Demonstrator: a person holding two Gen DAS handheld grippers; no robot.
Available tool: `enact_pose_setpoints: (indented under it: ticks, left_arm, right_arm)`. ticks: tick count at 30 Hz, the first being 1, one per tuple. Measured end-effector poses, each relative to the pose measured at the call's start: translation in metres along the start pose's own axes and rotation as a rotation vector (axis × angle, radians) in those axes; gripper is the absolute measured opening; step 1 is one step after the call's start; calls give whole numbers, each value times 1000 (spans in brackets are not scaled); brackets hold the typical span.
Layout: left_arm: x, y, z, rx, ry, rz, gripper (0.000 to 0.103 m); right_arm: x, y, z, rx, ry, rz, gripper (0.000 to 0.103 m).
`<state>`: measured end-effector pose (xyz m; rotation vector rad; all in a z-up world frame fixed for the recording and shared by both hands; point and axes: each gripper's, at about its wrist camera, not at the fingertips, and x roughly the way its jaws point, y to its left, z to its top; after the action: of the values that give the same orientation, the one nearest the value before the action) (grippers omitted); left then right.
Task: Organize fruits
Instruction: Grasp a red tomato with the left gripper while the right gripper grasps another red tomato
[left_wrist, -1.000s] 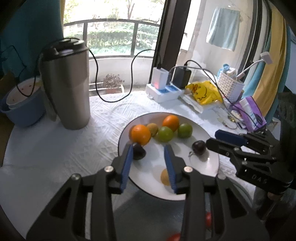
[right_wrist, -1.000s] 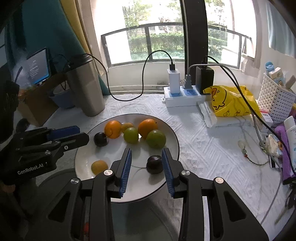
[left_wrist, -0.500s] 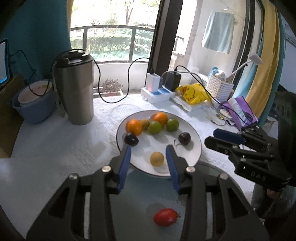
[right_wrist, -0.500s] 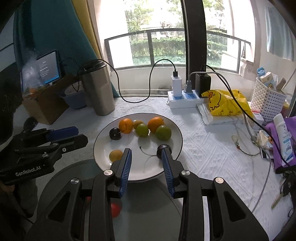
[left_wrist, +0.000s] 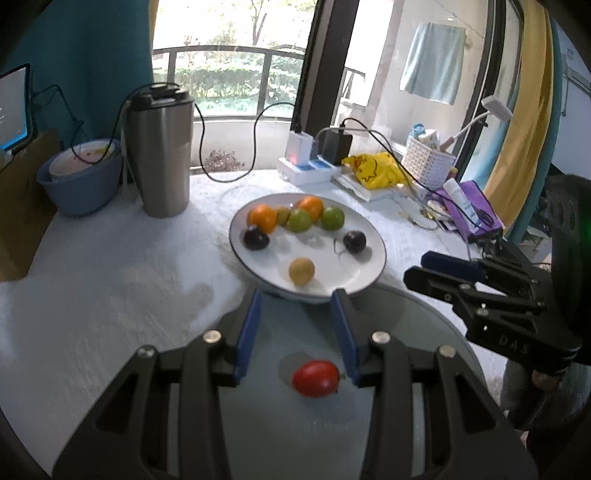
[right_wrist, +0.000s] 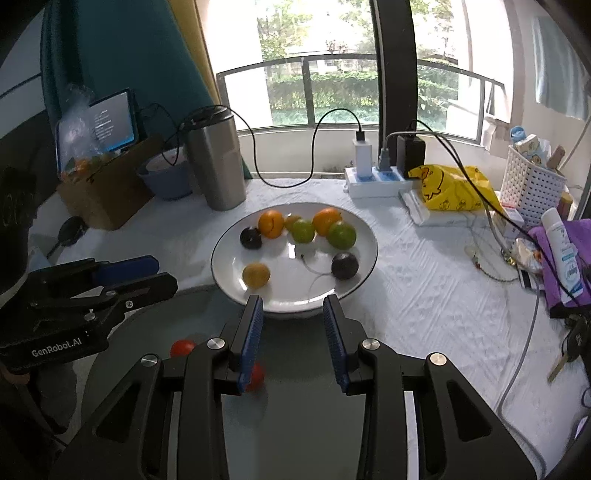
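A white plate (left_wrist: 325, 254) (right_wrist: 229, 258) on the white cloth holds two oranges (left_wrist: 263, 218), two green fruits (left_wrist: 300, 220), two dark plums (left_wrist: 354, 242) and a yellow fruit (left_wrist: 301, 271) (right_wrist: 256, 274). In front of it lies a grey glass plate (left_wrist: 280, 424) (right_wrist: 310, 413) with a red tomato (left_wrist: 316, 378) (right_wrist: 182, 347); a second tomato (right_wrist: 255, 373) shows partly behind my right finger. My left gripper (left_wrist: 297, 295) (right_wrist: 147, 277) hovers open over the glass plate, tips near the white plate's front rim. My right gripper (right_wrist: 293, 301) (left_wrist: 443, 269) is open beside it. Neither holds anything.
A steel tumbler (left_wrist: 162, 155) and a blue bowl (left_wrist: 79, 181) stand at the back left. Behind the plate are a power strip (right_wrist: 373, 181) with trailing cables, a yellow bag (right_wrist: 450, 188) and a white basket (right_wrist: 535, 184). Keys (right_wrist: 572, 347) lie at the right edge.
Both grippers have drawn back from over the white plate toward the near edge. The glass plate and its red tomatoes have come into view below the fingers.
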<state>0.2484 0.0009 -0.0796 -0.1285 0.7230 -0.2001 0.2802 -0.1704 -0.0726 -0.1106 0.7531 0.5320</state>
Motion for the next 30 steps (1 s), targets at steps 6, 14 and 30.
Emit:
enact_pose_setpoints:
  ticks: [6, 14, 30]
  left_arm:
    - [-5, 0, -14, -4, 13, 0, 41]
    - [-9, -5, -34, 19, 11, 19, 41]
    - [-4, -3, -49, -7, 40, -10, 43]
  right_arm:
    - [-1, 7, -13, 1, 13, 10, 36]
    - [5, 18, -30, -7, 51, 29, 38]
    - [38, 21, -44, 32, 158, 83, 46]
